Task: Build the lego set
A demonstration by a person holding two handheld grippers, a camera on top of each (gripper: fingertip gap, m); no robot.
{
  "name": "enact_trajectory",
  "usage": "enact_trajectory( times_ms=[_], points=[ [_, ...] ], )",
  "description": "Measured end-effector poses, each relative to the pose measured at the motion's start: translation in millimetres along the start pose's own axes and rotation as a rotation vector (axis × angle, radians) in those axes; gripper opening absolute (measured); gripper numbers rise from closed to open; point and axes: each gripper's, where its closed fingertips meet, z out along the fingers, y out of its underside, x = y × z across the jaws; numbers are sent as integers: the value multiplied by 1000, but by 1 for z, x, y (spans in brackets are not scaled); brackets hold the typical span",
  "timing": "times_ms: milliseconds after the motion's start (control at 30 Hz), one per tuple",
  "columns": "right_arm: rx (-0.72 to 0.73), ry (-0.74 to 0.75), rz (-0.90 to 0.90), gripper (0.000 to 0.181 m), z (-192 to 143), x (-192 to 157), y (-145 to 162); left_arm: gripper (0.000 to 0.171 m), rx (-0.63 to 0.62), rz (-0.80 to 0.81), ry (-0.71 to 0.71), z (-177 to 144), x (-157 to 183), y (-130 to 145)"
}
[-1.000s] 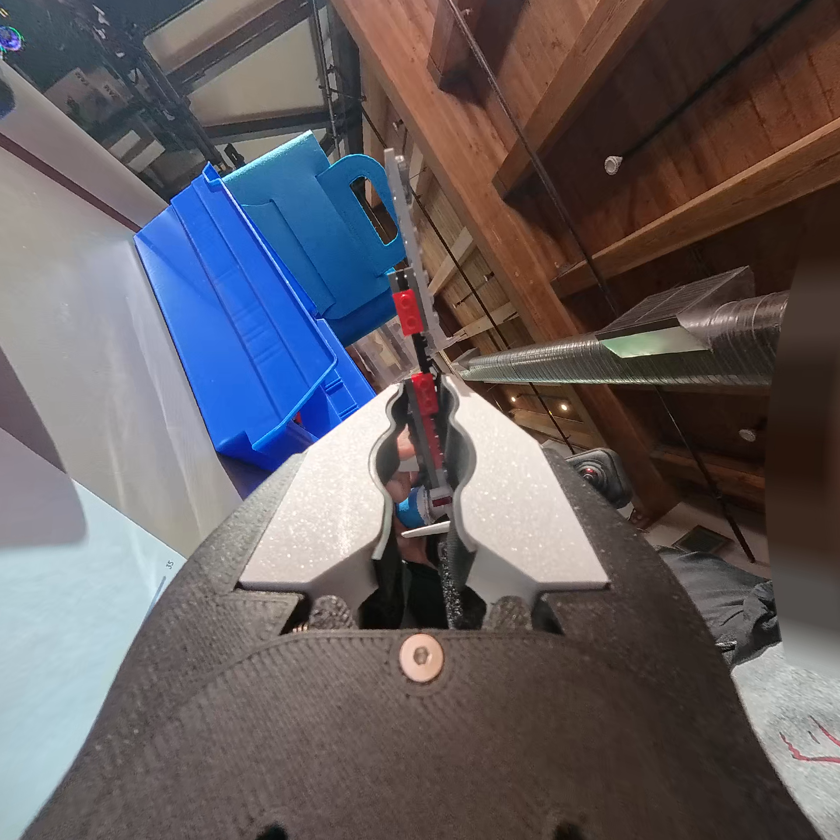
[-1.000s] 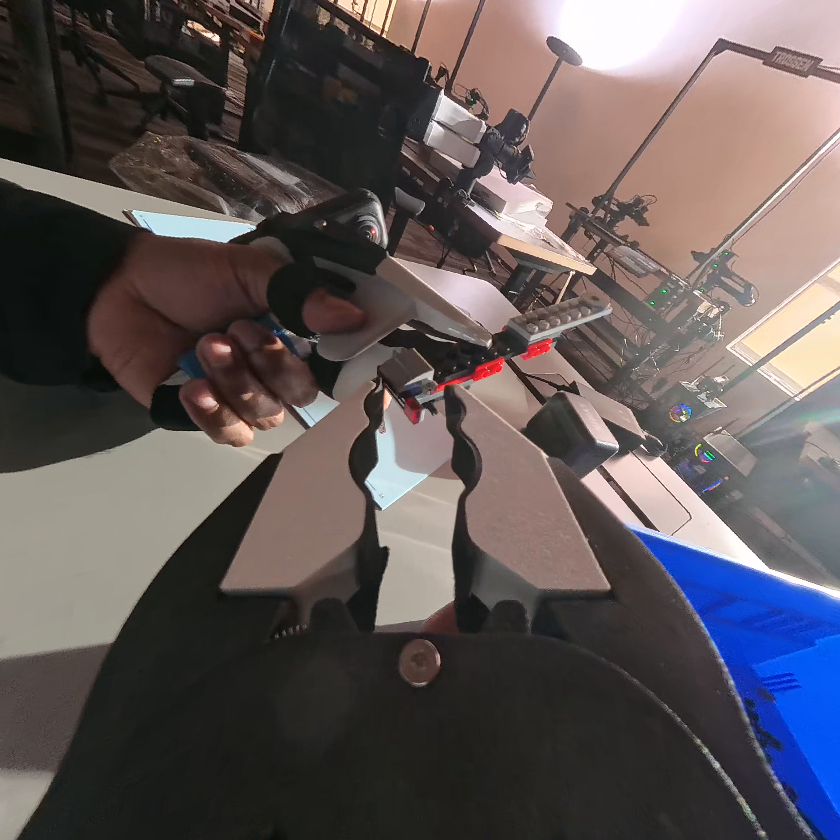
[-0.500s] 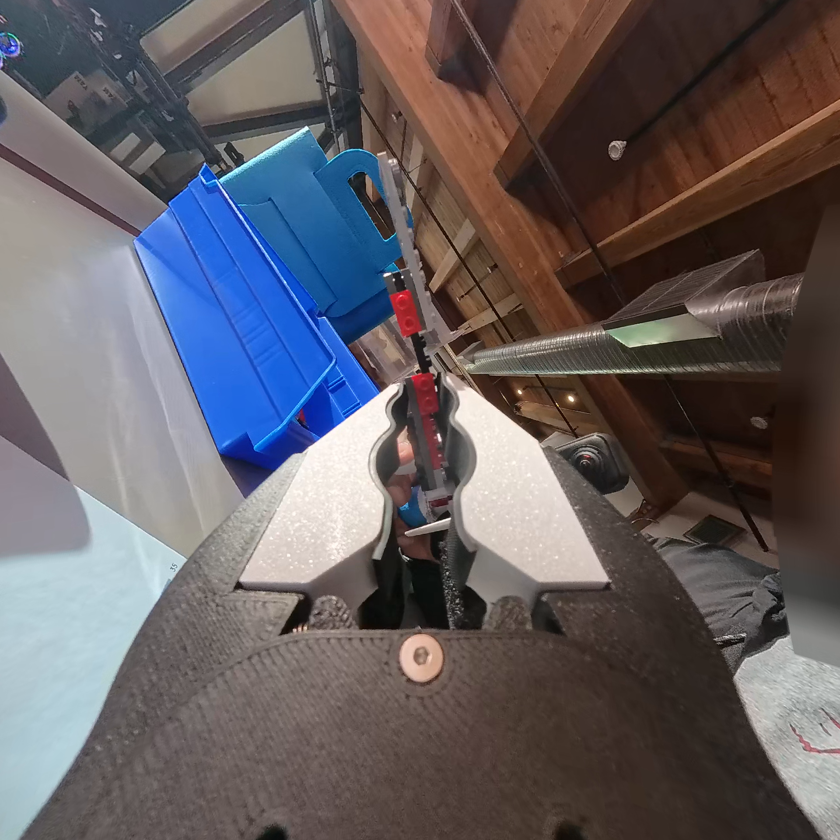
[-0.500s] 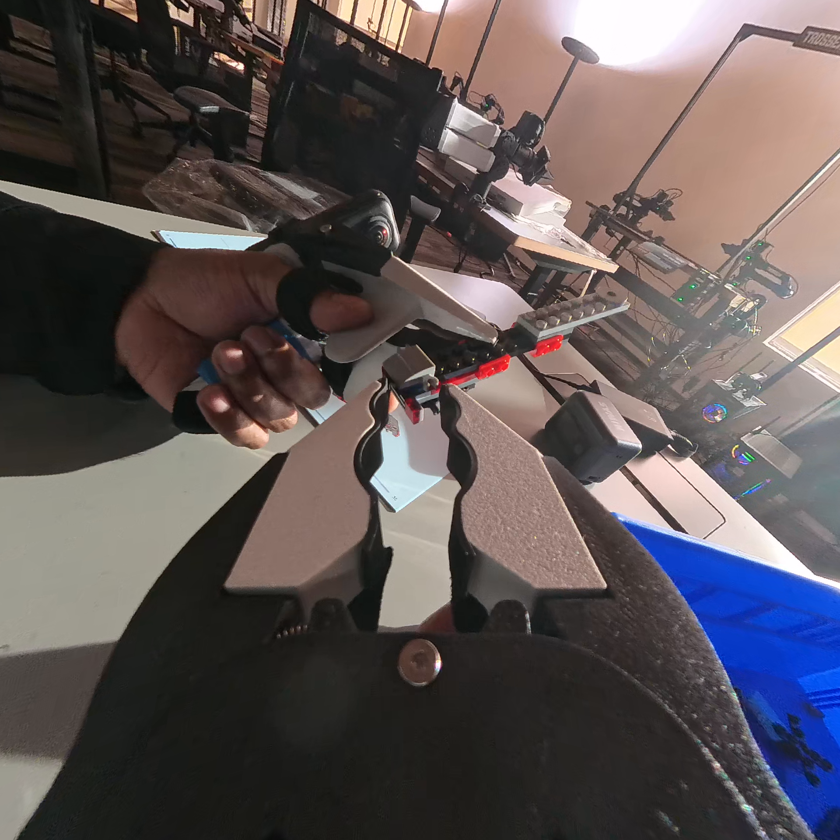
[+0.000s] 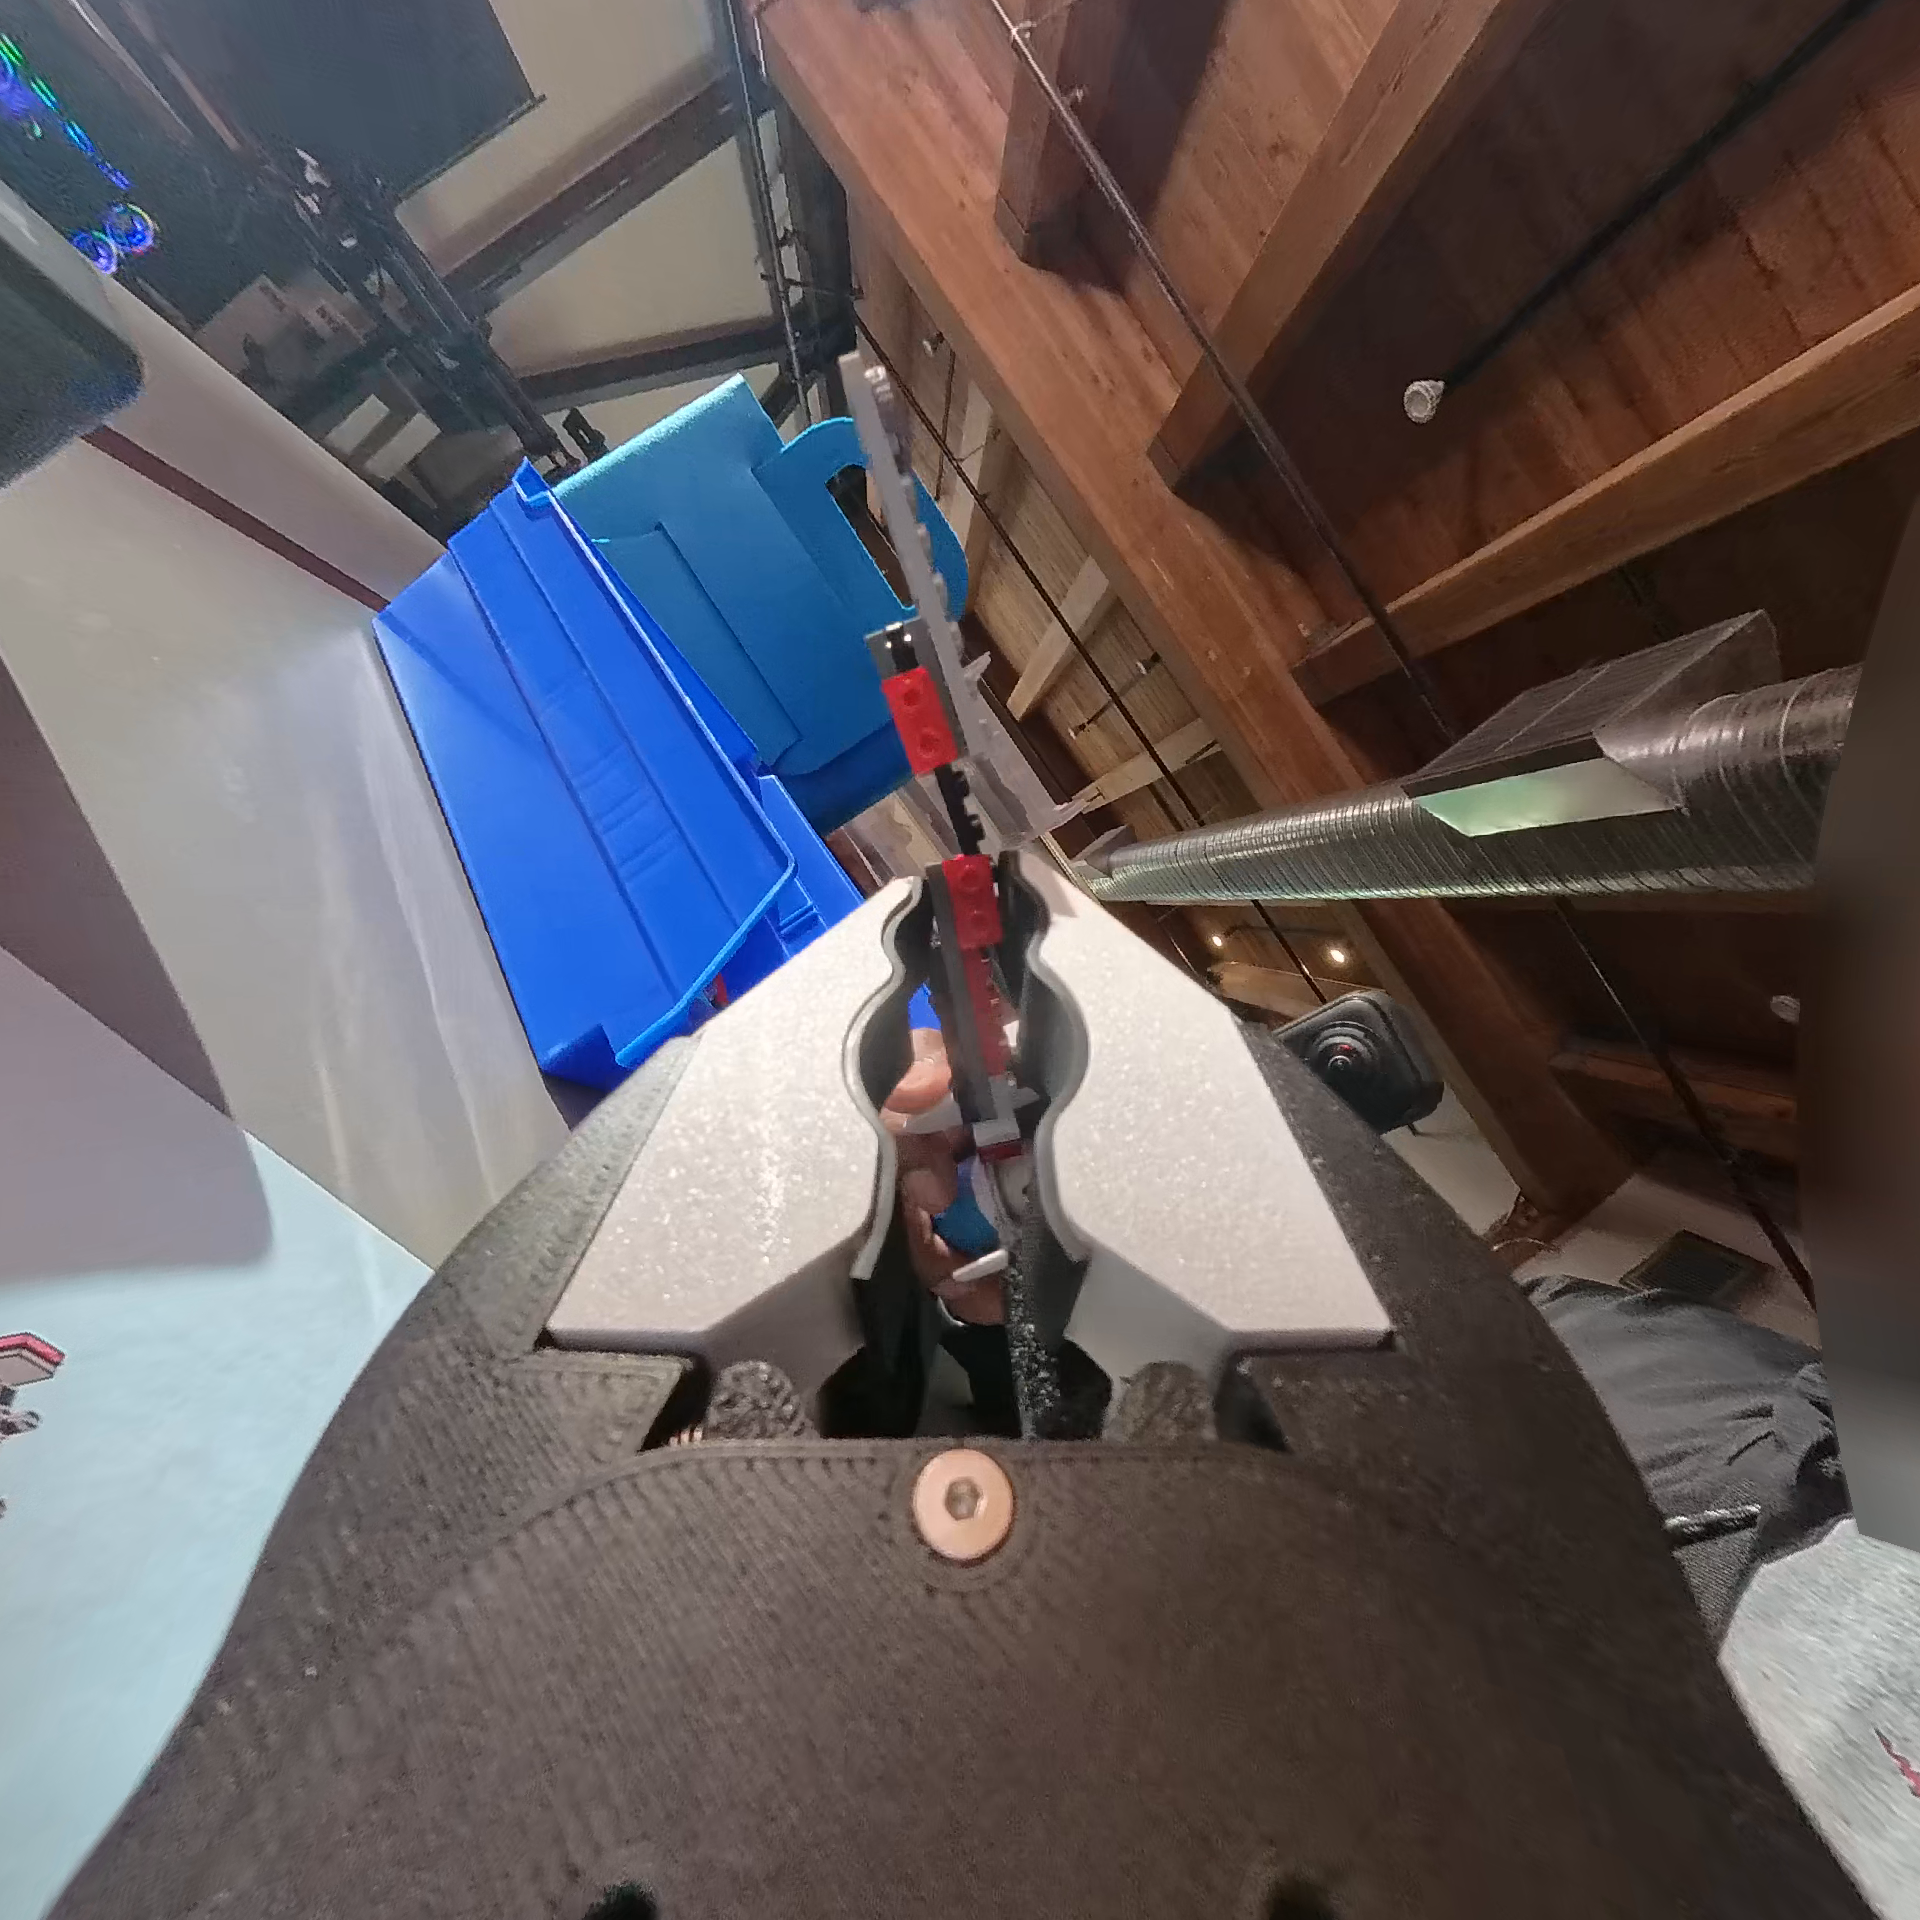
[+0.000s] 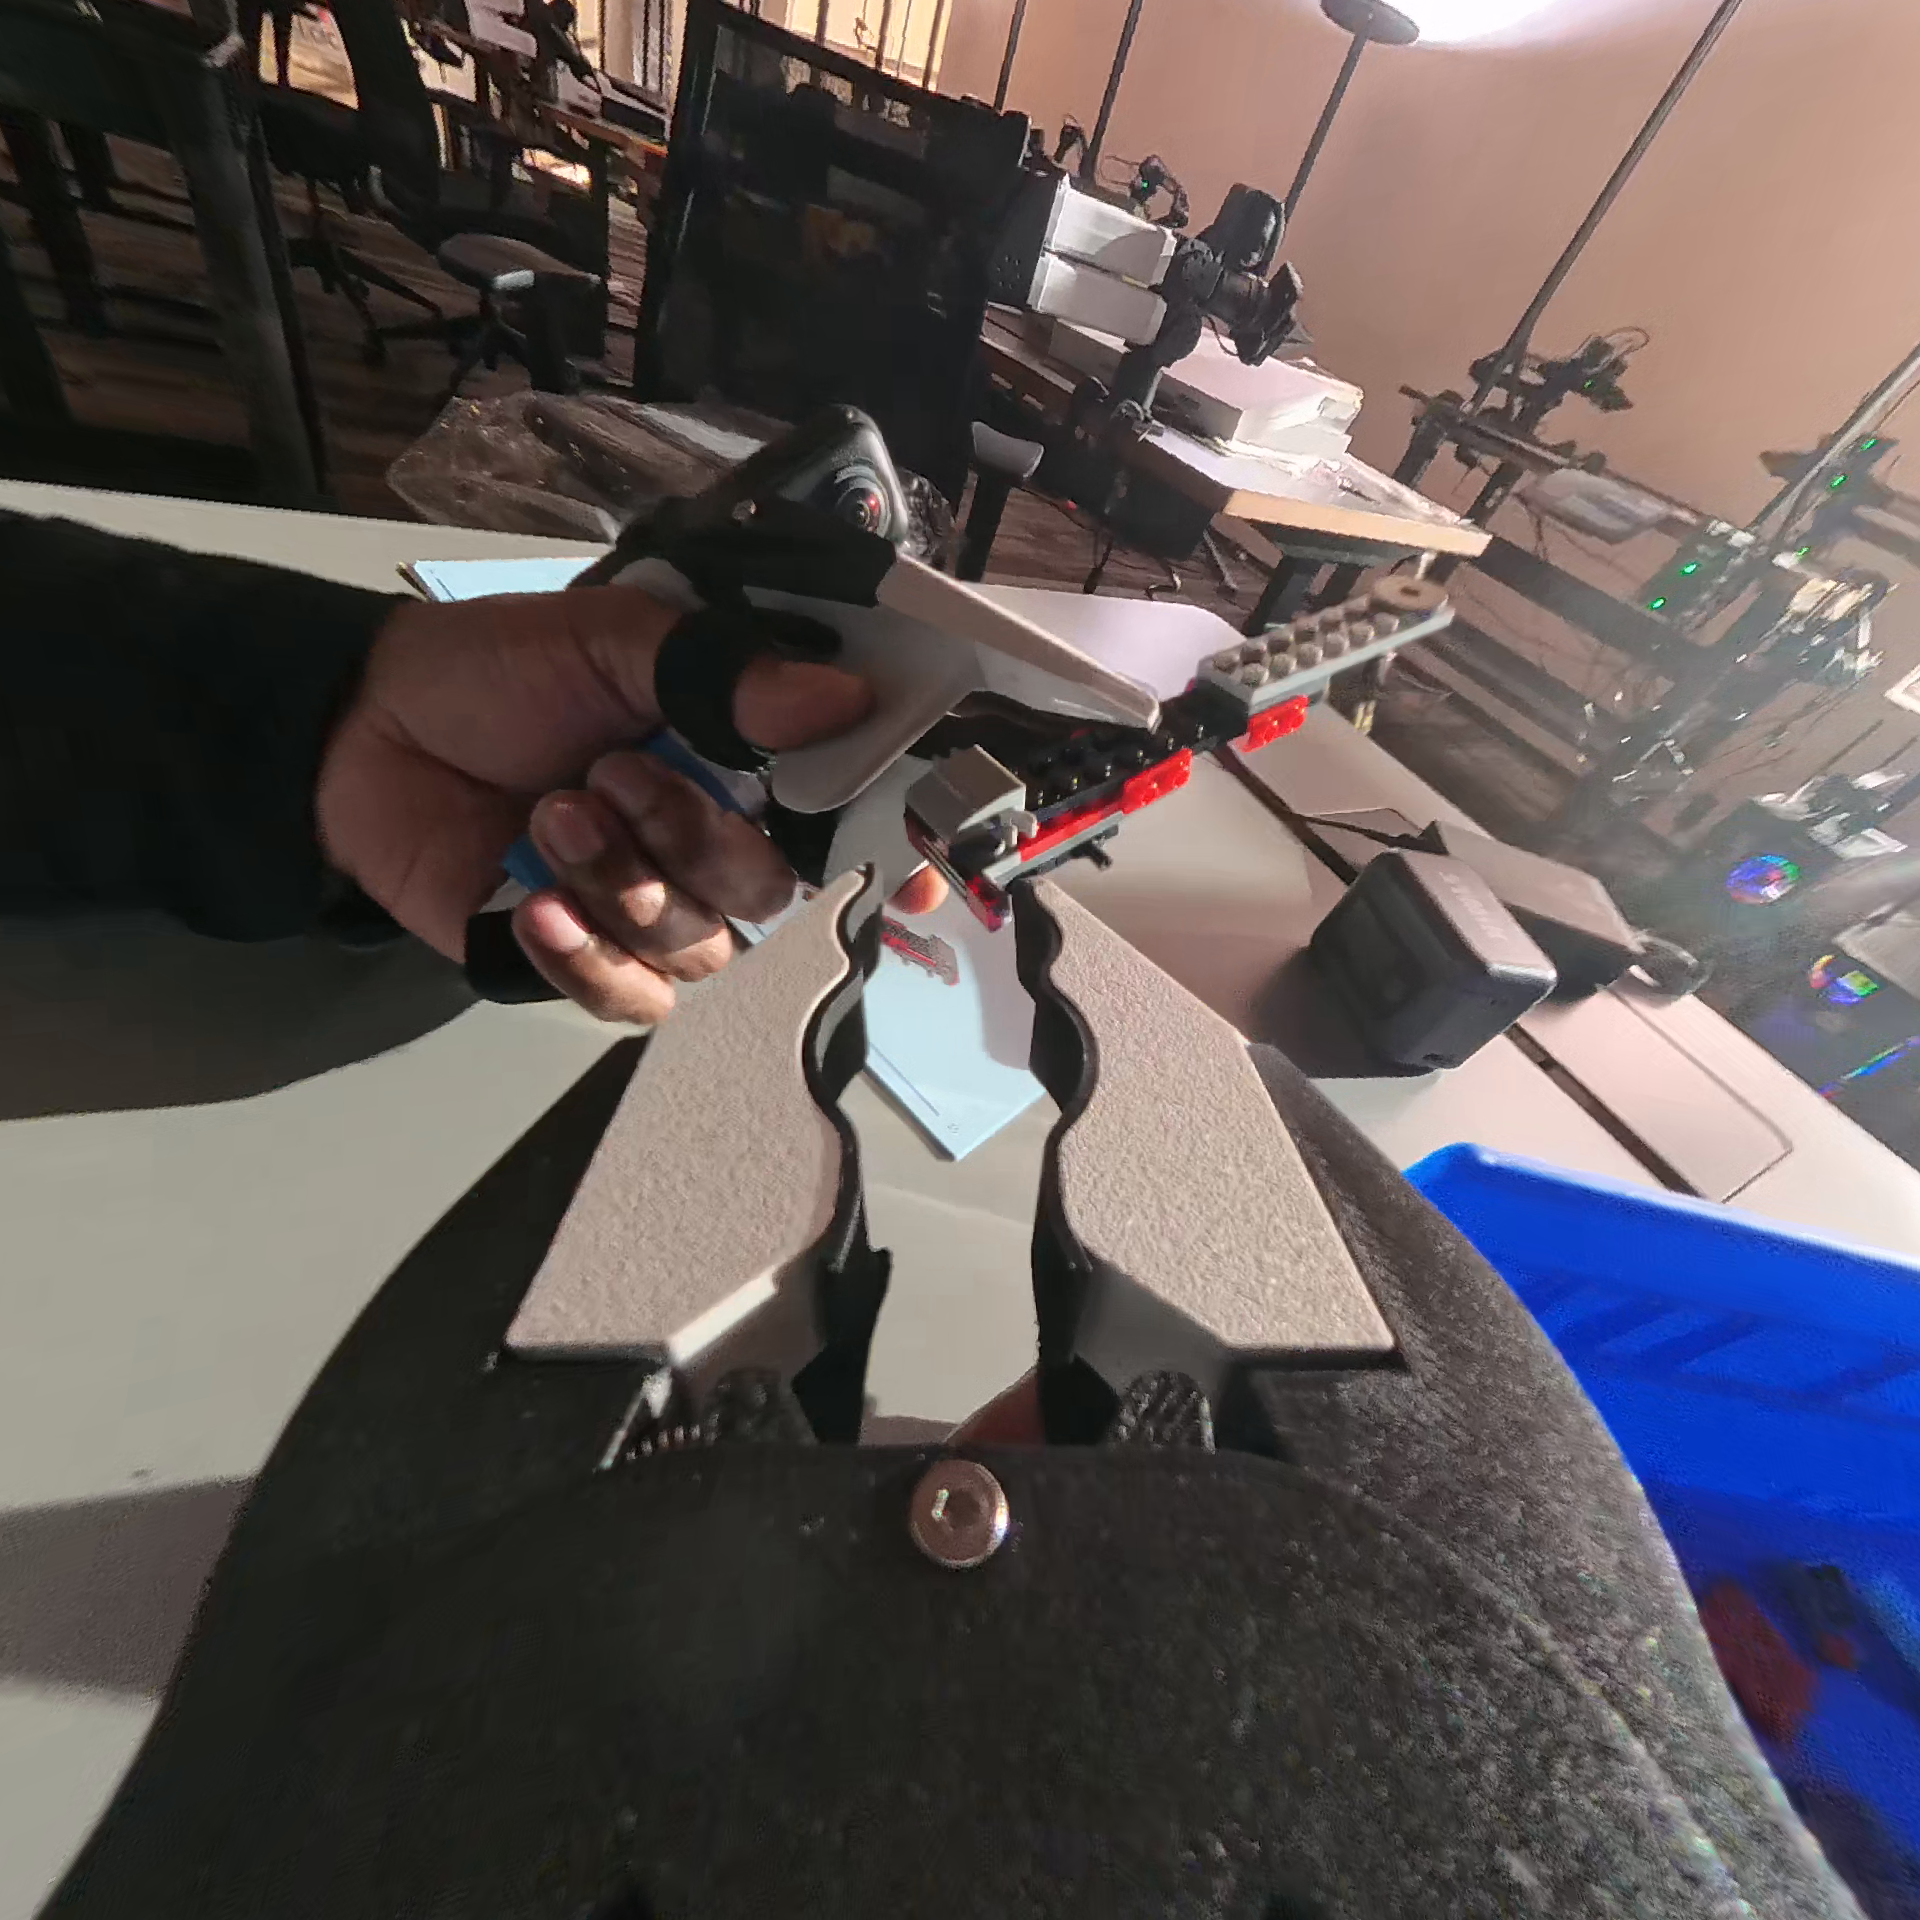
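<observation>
1. The right gripper (image 6: 940, 914) stands open, its jaws apart with nothing between them, its tips just below the near end of the lego model (image 6: 1101, 774).
2. The left gripper (image 5: 968, 894), held in a hand (image 6: 540, 769), is closed on the model (image 5: 961, 904), pinching its grey, black and red strip; the model is held up in the air above the grey table (image 6: 260, 1164).
3. A light blue sheet (image 6: 961, 1049) lies flat on the table under the model.
4. A blue bin (image 6: 1714, 1382) sits at the right; a black box (image 6: 1429, 961) rests farther back.
</observation>
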Motion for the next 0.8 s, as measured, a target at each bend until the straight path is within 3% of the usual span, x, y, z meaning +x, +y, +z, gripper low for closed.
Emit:
enact_trajectory(
  times_ms=[433,800],
  points=[
    [93,-193,658,48,-8,11,-15,13,-24,84,19,3,10,4],
    [111,-291,860,45,-9,10,-16,13,-115,156,42,12,19,23]
  ],
)
